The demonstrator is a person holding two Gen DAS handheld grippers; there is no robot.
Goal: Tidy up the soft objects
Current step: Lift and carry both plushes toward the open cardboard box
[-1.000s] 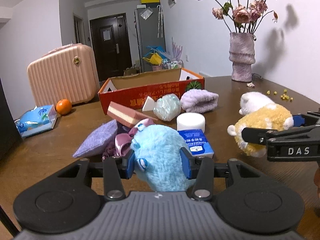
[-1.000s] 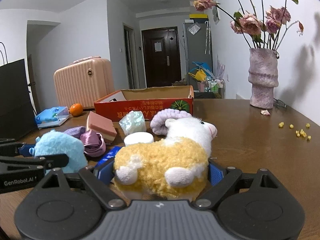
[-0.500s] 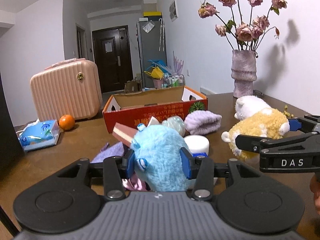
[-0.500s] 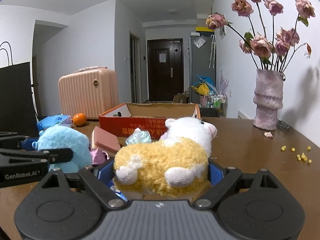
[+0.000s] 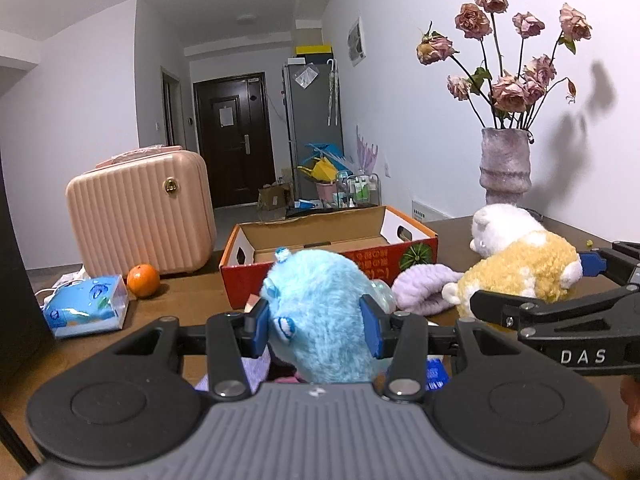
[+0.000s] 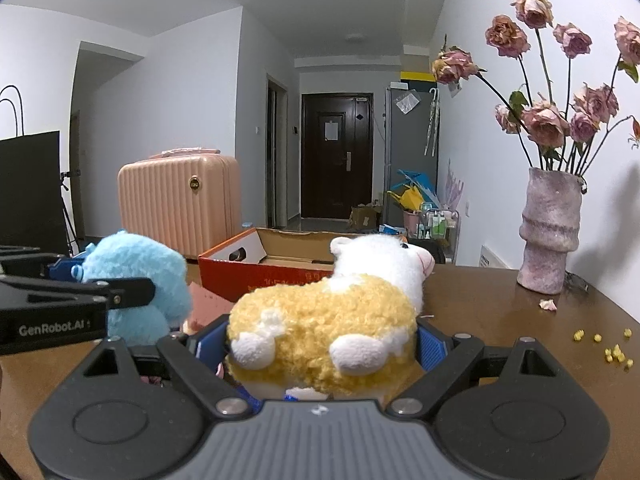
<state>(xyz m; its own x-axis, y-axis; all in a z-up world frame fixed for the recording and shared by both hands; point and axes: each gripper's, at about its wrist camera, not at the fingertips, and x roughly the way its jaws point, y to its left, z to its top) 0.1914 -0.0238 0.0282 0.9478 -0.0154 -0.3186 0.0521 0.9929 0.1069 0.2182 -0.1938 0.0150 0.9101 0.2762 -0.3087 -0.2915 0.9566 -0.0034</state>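
Brown worktop (image 6: 500,320) carries an empty-looking box (image 5: 332,236); left gripper (image 5: 316,328) fingers clamp the blue plush (image 5: 320,320), right gripper (image 6: 320,344) fingers clamp the yellow plush (image 6: 320,324), both aloft near it, unplaced.

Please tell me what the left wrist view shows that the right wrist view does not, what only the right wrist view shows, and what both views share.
Only the left wrist view shows the orange, the blue tissue pack and the lilac towel roll.

Only the right wrist view shows the black paper bag and the yellow crumbs on the table.

Both show the blue plush clamped in the left gripper, the yellow sheep plush clamped in the right gripper, the red cardboard box, the pink suitcase and the vase of dried roses.
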